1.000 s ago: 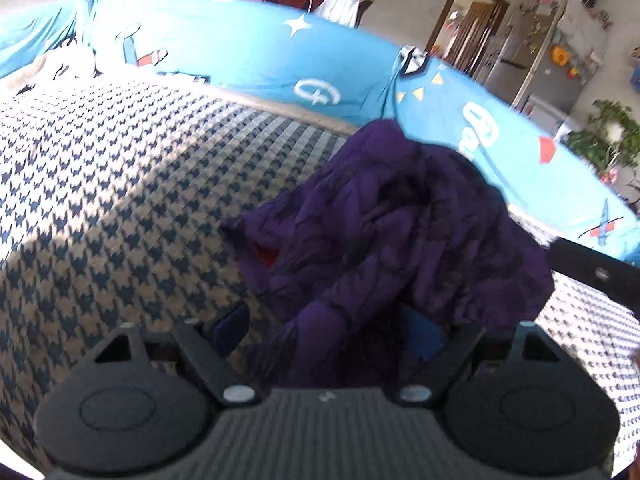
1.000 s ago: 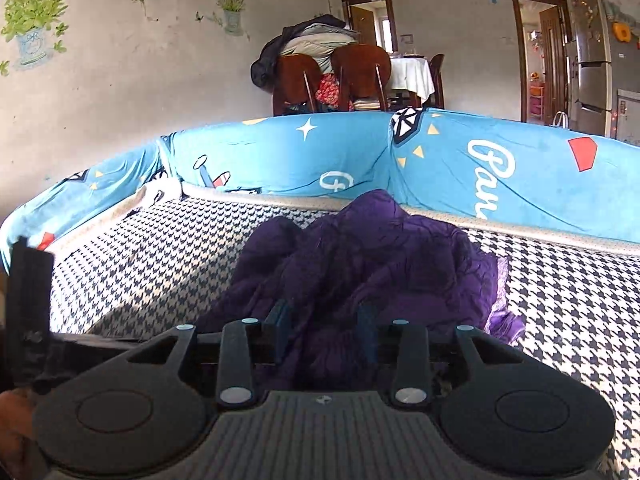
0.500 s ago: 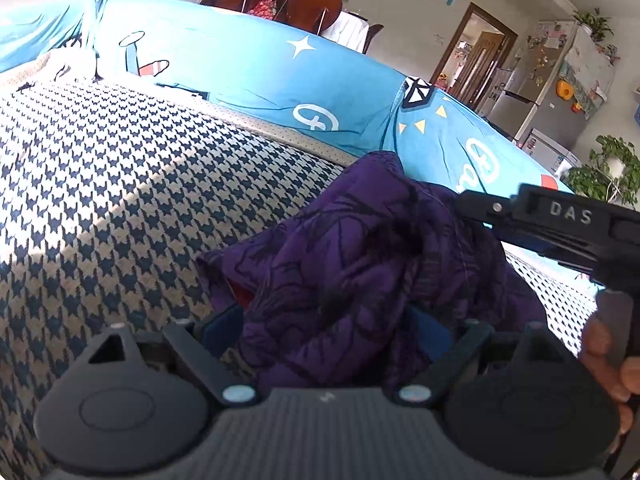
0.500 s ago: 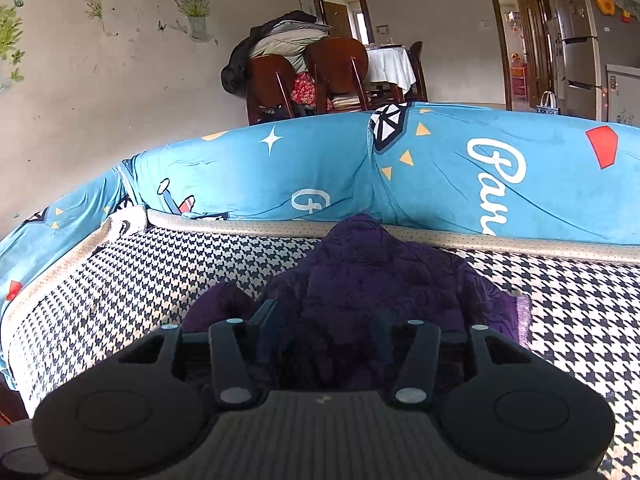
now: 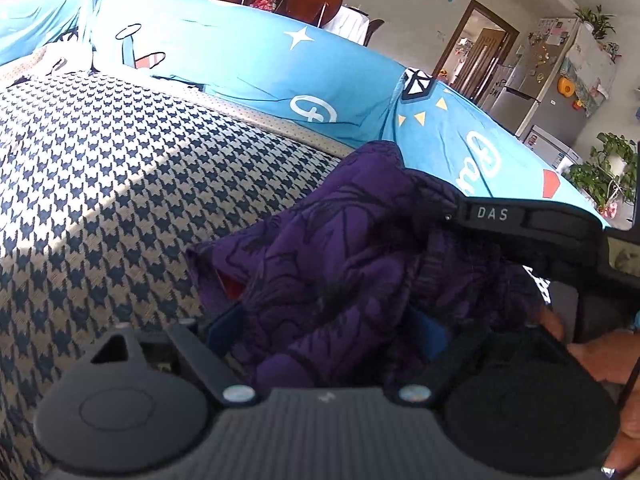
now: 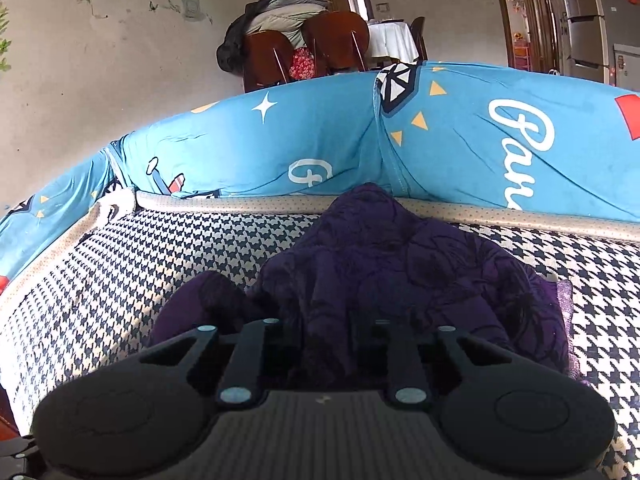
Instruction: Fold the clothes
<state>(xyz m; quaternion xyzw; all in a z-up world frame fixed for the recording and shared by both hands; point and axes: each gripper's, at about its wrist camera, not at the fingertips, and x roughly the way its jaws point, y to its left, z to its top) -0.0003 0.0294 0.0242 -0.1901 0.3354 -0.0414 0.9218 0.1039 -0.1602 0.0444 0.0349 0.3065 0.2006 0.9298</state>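
A crumpled purple garment (image 5: 344,248) with dark line patterns lies bunched on the houndstooth sofa seat (image 5: 100,184); it also shows in the right wrist view (image 6: 400,264). My left gripper (image 5: 326,330) is open, its blue-padded fingers wide apart with a fold of the garment between them. My right gripper (image 6: 326,332) has its fingers close together, shut on a bunch of the garment. The right gripper's black body (image 5: 532,232), marked DAS, reaches in from the right in the left wrist view, with the person's hand (image 5: 600,356) on it.
The sofa's blue patterned backrest (image 6: 360,140) runs behind the garment. The houndstooth seat (image 6: 140,264) extends left. Beyond the sofa stand wooden chairs (image 6: 320,48), a fridge (image 5: 548,80) and a plant (image 5: 612,168).
Both grippers have moved in closer to the garment. The right gripper has come into the left wrist view from the right and its fingers have narrowed onto the cloth.
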